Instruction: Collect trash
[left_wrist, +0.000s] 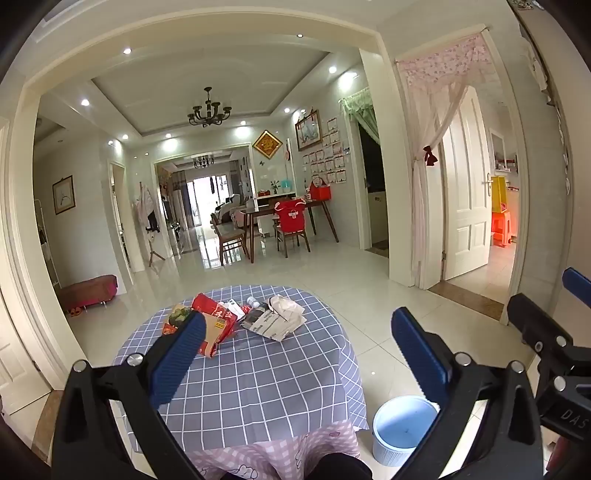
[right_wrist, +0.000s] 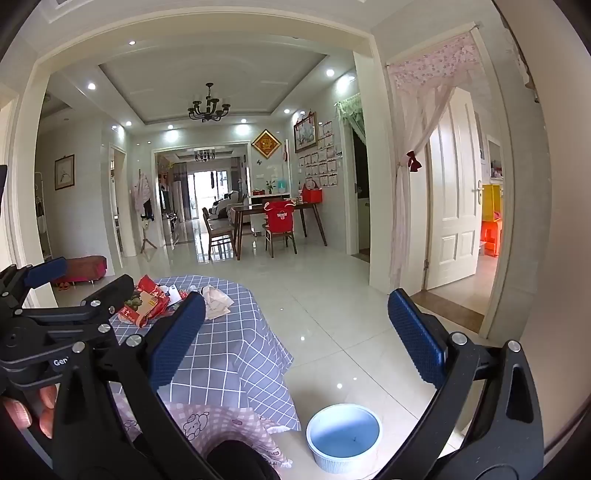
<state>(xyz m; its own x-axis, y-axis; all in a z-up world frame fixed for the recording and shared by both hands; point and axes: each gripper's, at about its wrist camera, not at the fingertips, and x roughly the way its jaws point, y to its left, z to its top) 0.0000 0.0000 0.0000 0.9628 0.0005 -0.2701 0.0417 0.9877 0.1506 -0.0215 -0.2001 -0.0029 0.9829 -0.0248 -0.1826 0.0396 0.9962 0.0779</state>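
A round table with a grey checked cloth (left_wrist: 258, 384) carries trash at its far side: a red paper bag (left_wrist: 216, 321), crumpled newspaper (left_wrist: 269, 325), crumpled beige paper (left_wrist: 286, 306) and a small white bottle (left_wrist: 253, 302). A light blue bin (left_wrist: 400, 428) stands on the floor to the table's right; it also shows in the right wrist view (right_wrist: 343, 435). My left gripper (left_wrist: 299, 343) is open and empty, held above the table's near side. My right gripper (right_wrist: 295, 325) is open and empty, right of the table and above the bin. The red bag (right_wrist: 151, 301) and beige paper (right_wrist: 218, 301) show there too.
A pink checked cloth (left_wrist: 266, 450) lies at the table's near edge. Glossy white floor tiles (left_wrist: 369, 295) surround the table. A white door (left_wrist: 465, 192) with pink curtain stands right. A dining table with chairs (left_wrist: 280, 221) is far behind. A red bench (left_wrist: 88, 290) sits left.
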